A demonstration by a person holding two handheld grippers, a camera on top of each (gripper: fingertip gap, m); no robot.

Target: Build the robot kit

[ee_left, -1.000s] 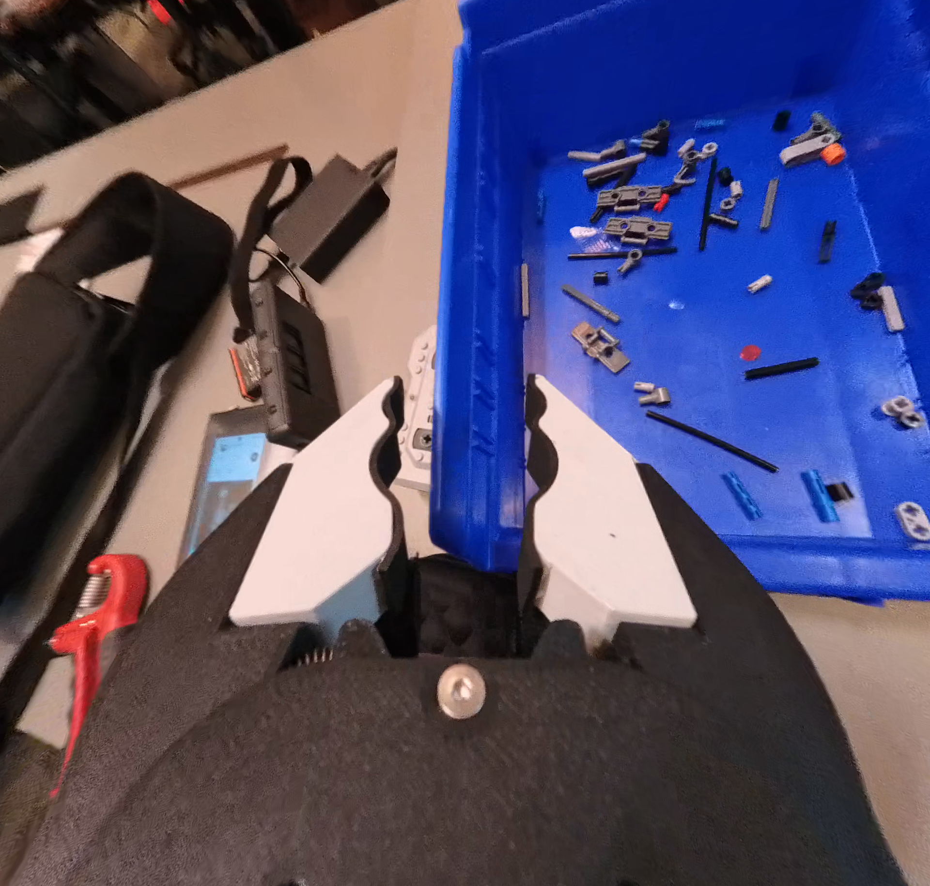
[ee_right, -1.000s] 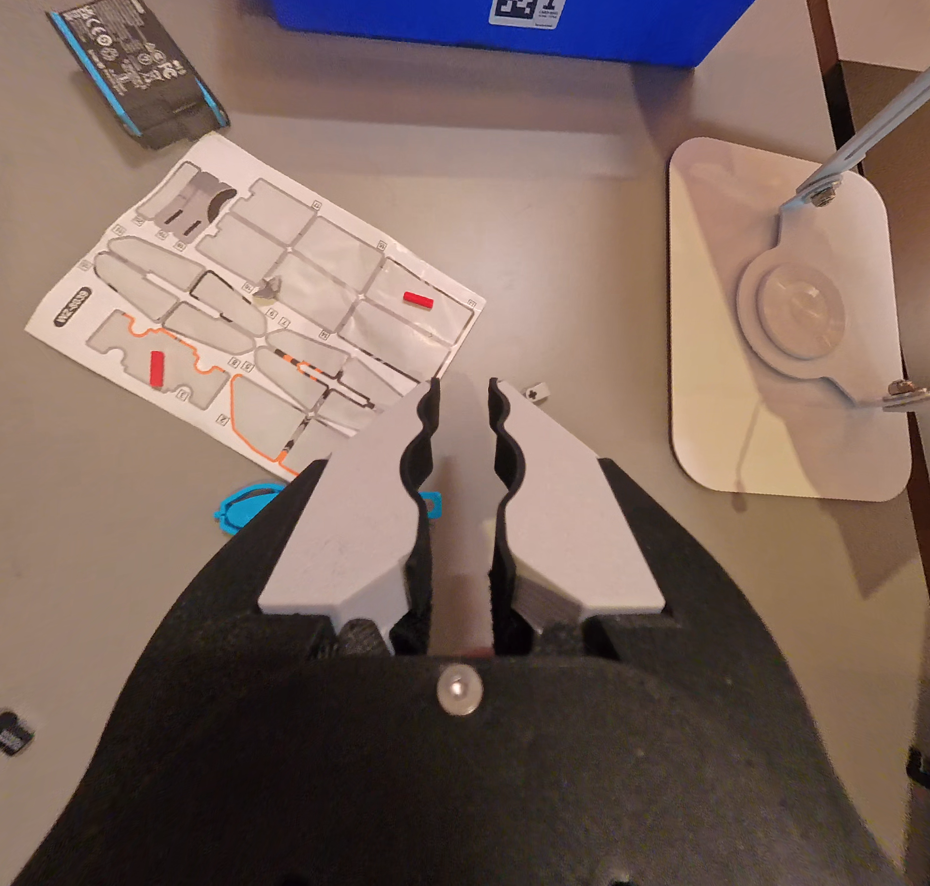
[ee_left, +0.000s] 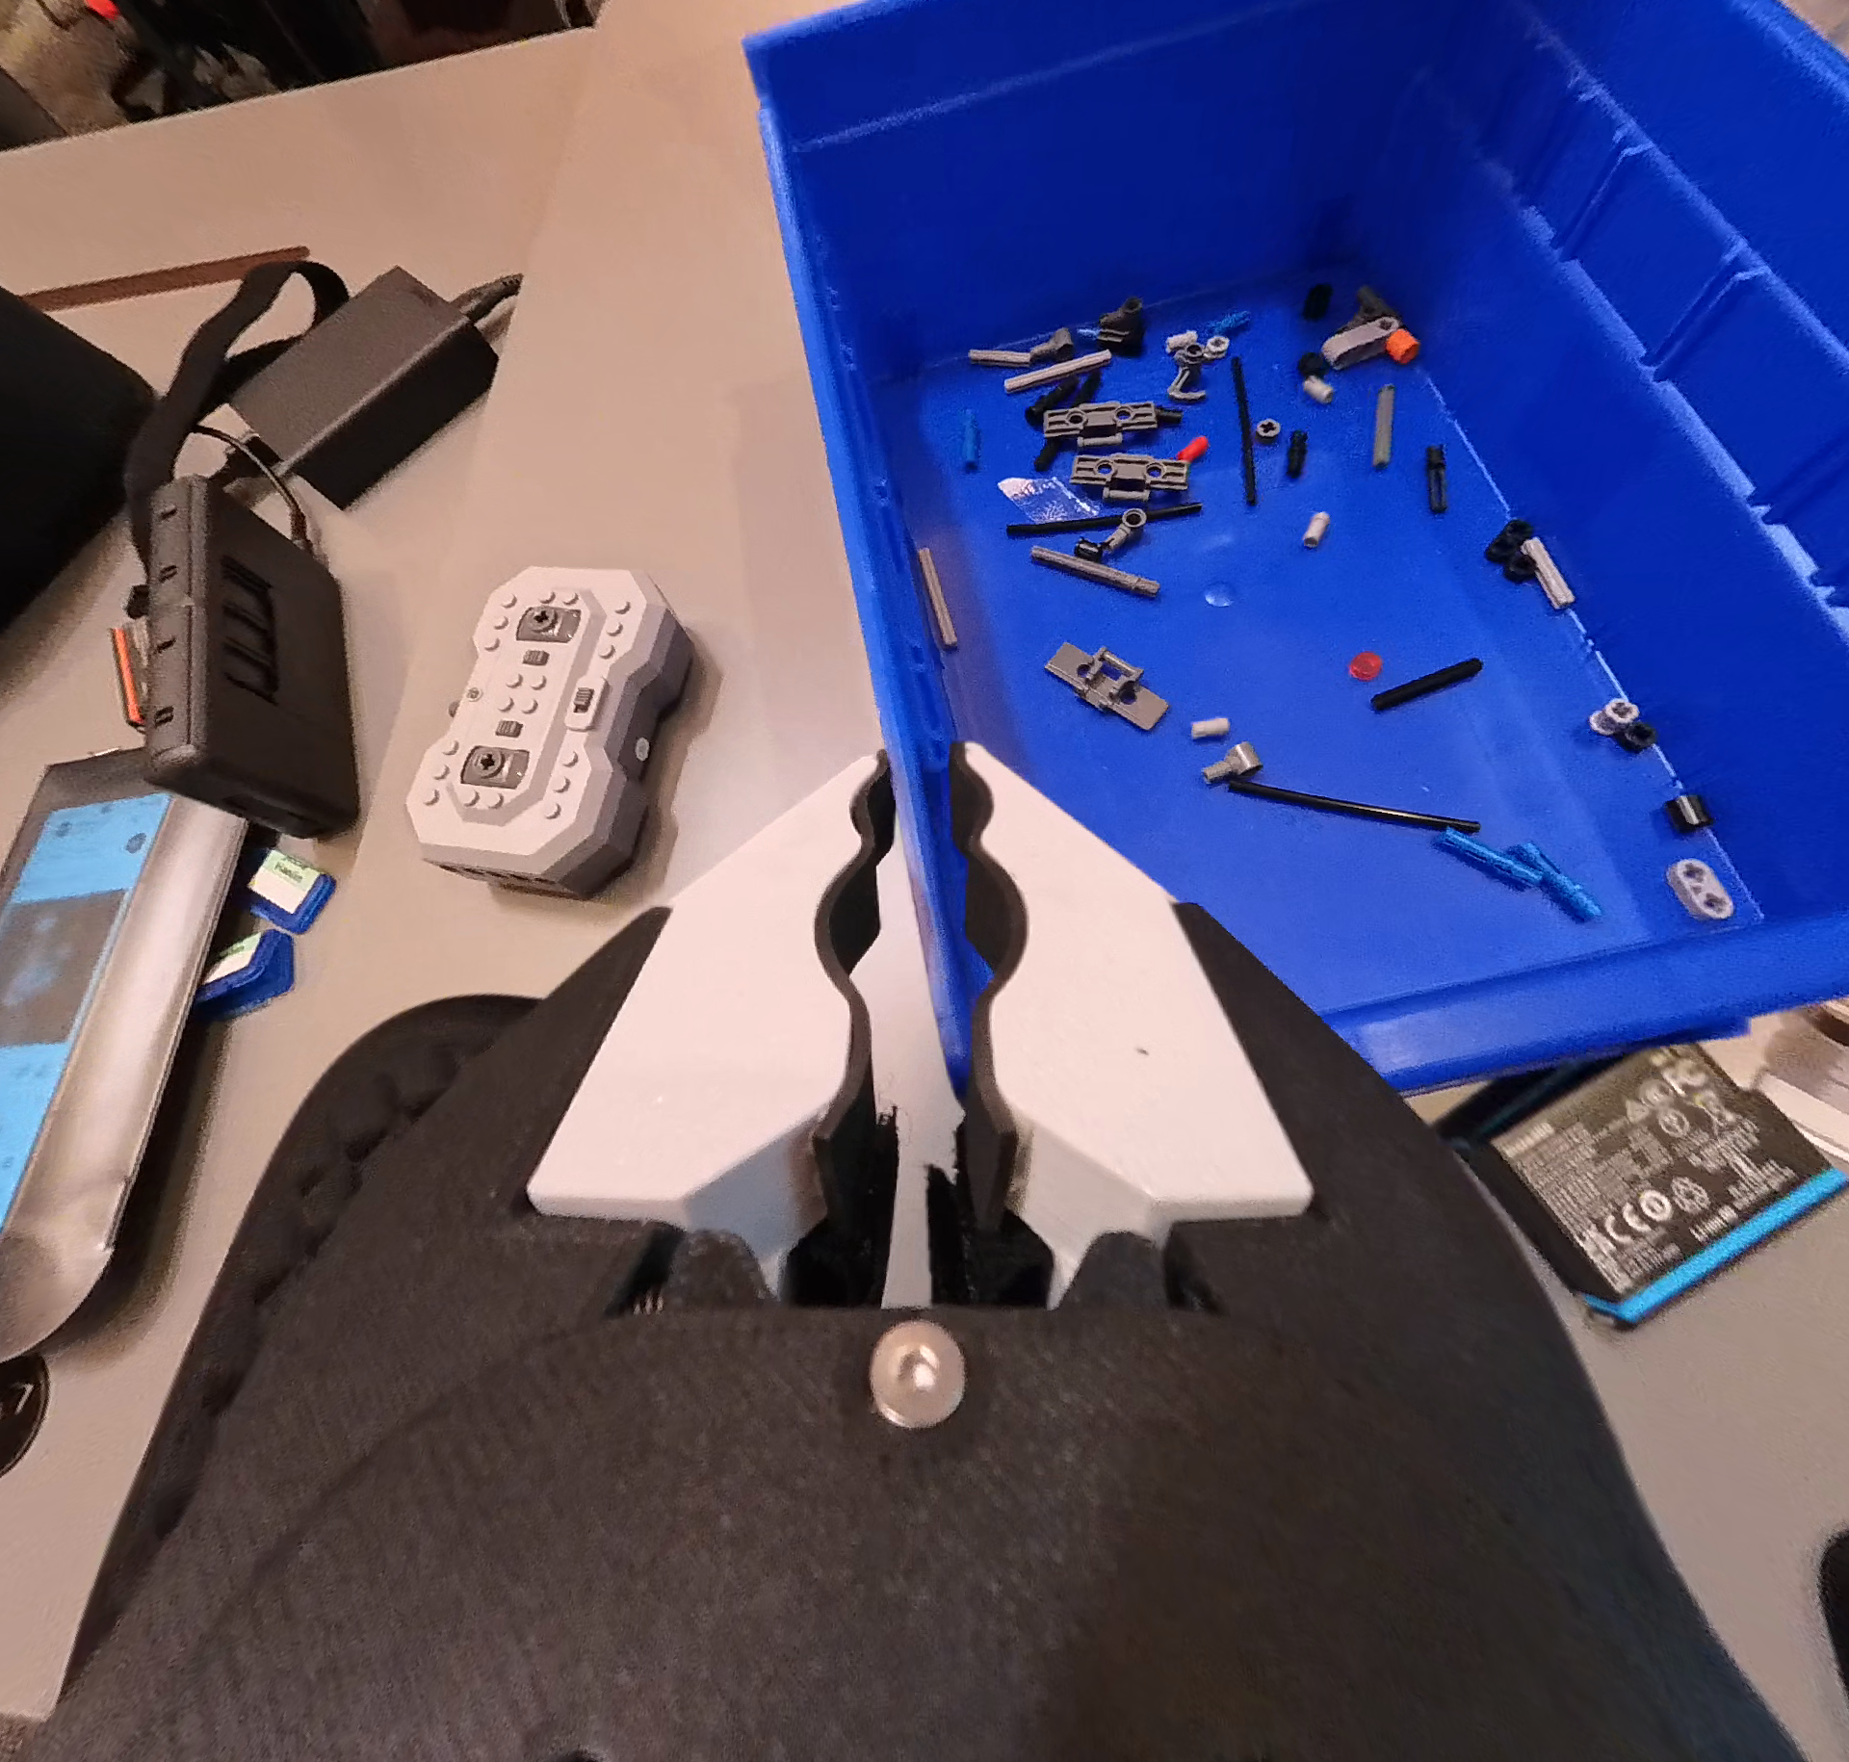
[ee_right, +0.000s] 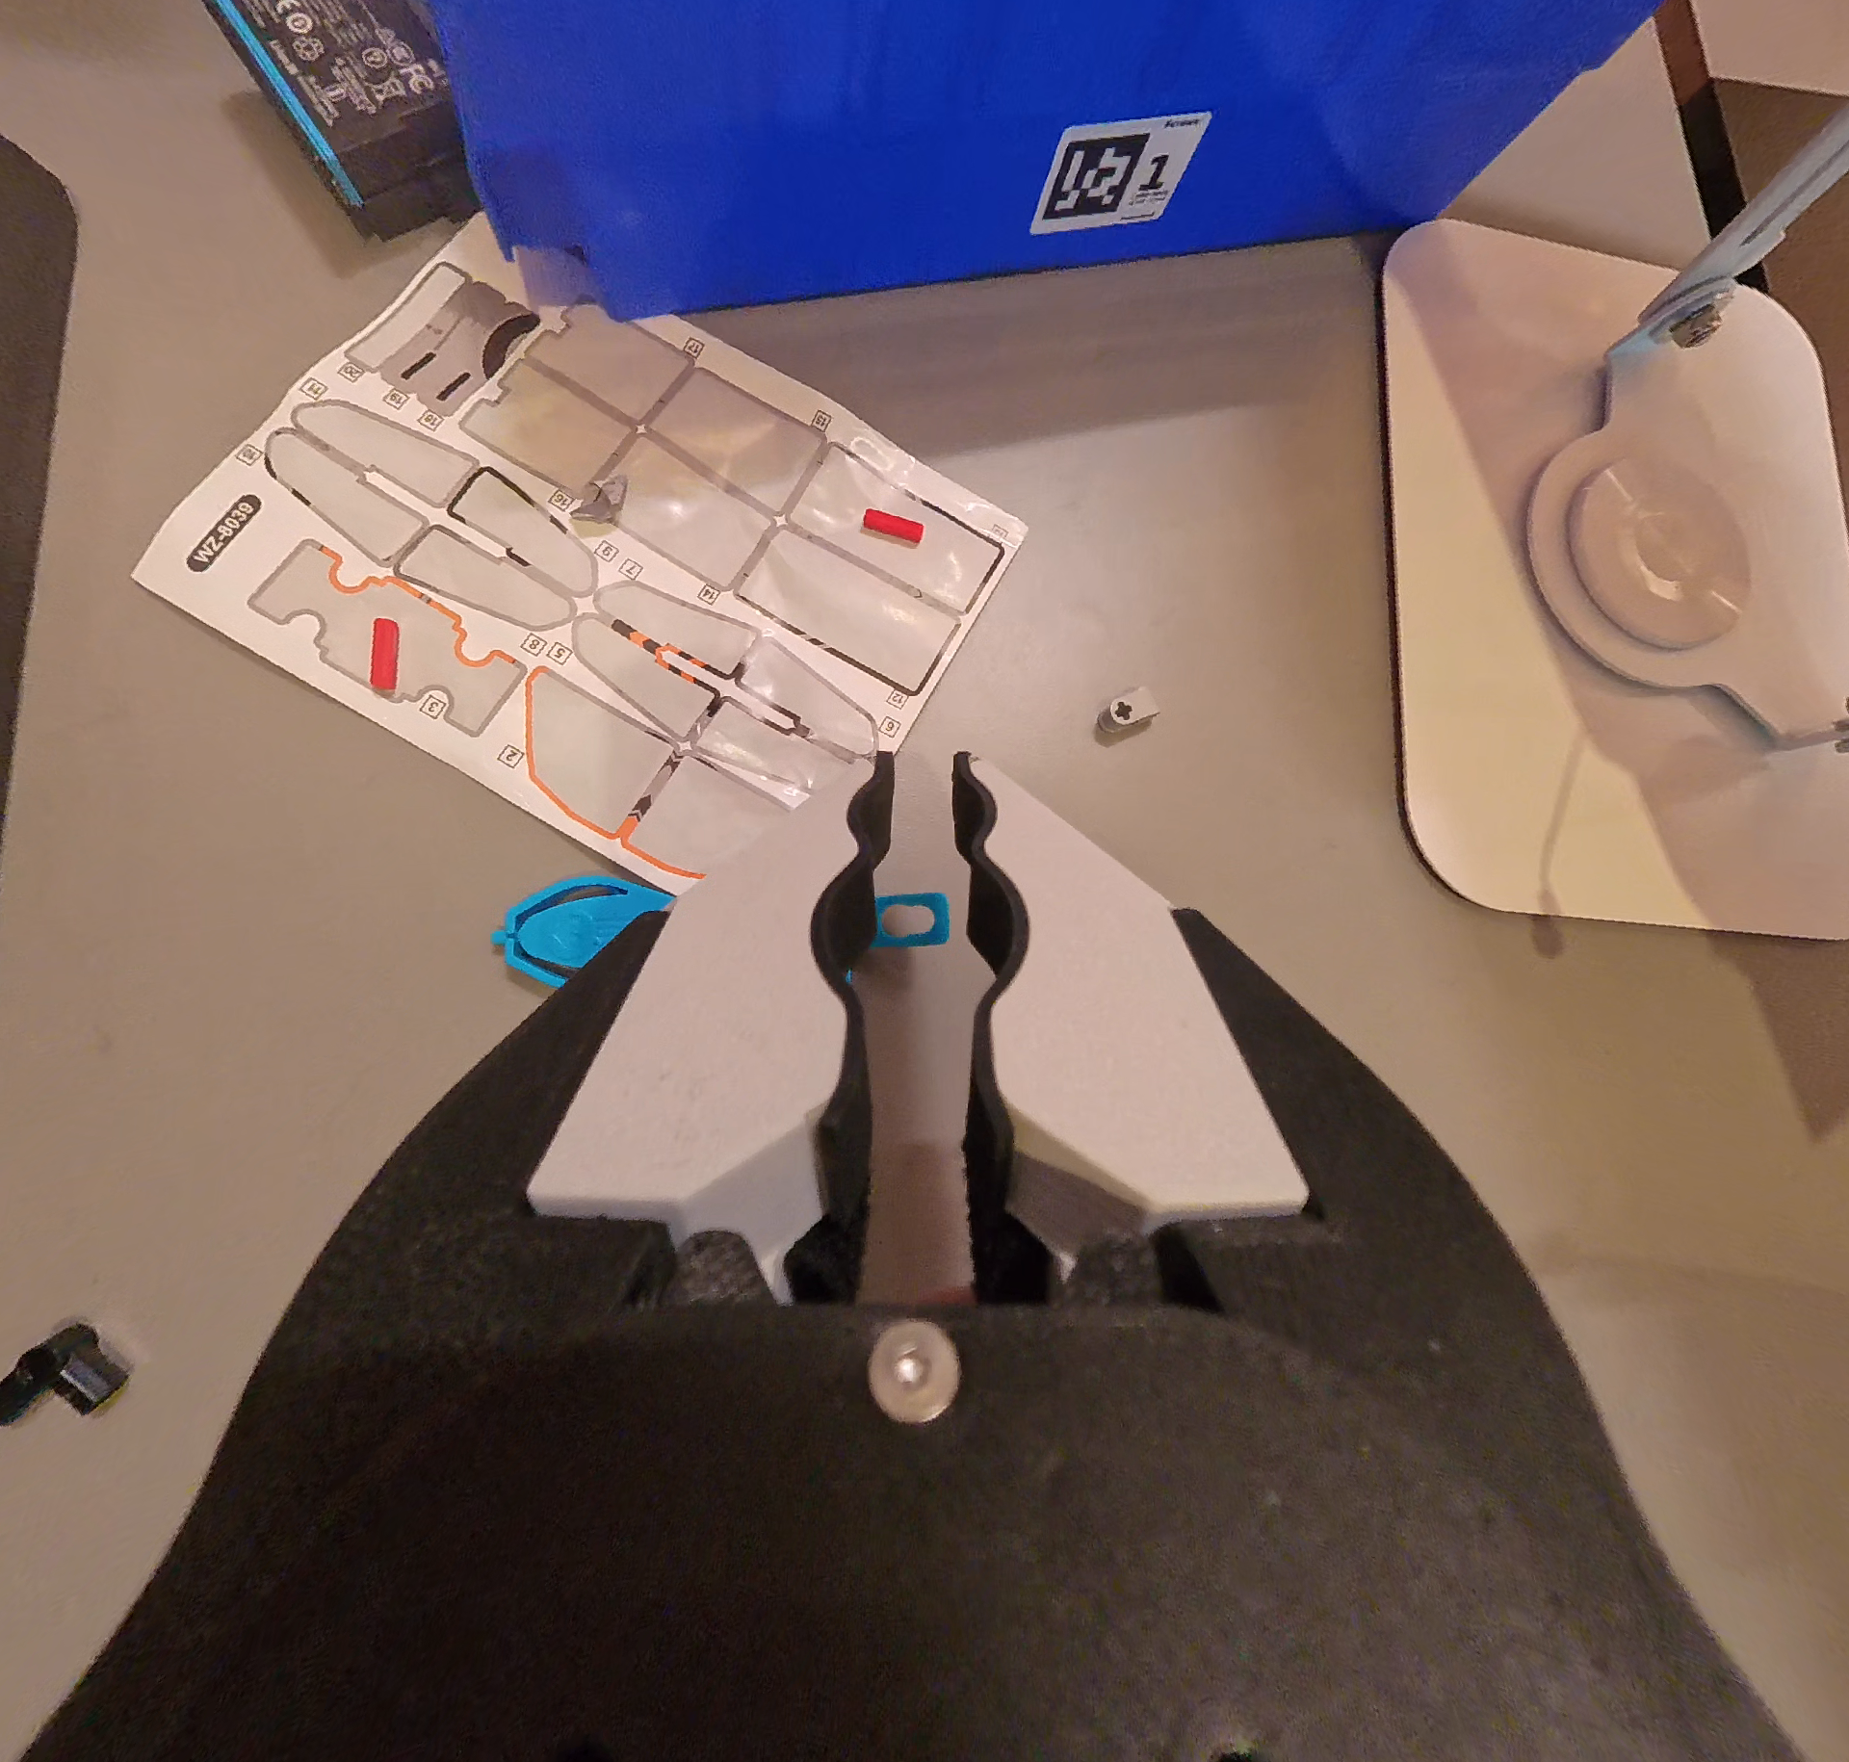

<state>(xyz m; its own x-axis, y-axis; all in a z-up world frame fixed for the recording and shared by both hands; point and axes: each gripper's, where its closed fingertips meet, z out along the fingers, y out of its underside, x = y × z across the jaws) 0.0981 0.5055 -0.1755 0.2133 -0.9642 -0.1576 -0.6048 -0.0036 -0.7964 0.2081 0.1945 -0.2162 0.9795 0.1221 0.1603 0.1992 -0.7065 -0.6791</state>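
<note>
The left gripper (ee_left: 920, 764) has its jaws drawn in to a narrow gap and clamped on the near left wall of the blue bin (ee_left: 1101, 163), whose rim edge runs straight between the two pads. Just left of those jaws a grey control unit (ee_left: 550, 729) lies on the table (ee_left: 650, 263). Beyond it to the left are a black box with a strap (ee_left: 250, 674) and a power adapter (ee_left: 370, 384). Right of the jaws a black pack (ee_left: 1651, 1174) with printed marks pokes out from under the bin. Ahead and right of the jaws, small grey, black and blue building parts (ee_left: 1111, 424) lie scattered over the bin floor. The right gripper (ee_right: 918, 764) hangs above the table with its jaws narrowly parted and nothing between the pads. A light blue plastic piece (ee_right: 570, 924) lies beneath them, part of it showing through the gap. A sticker sheet (ee_right: 560, 554) with printed numbers lies ahead and left, with two red pieces (ee_right: 893, 524) on it. A small grey connector (ee_right: 1126, 712) sits just ahead and right, and a white stand base (ee_right: 1501, 714) farther right. Farthest ahead, the bin's outer wall carries a square code label (ee_right: 1116, 171).
</note>
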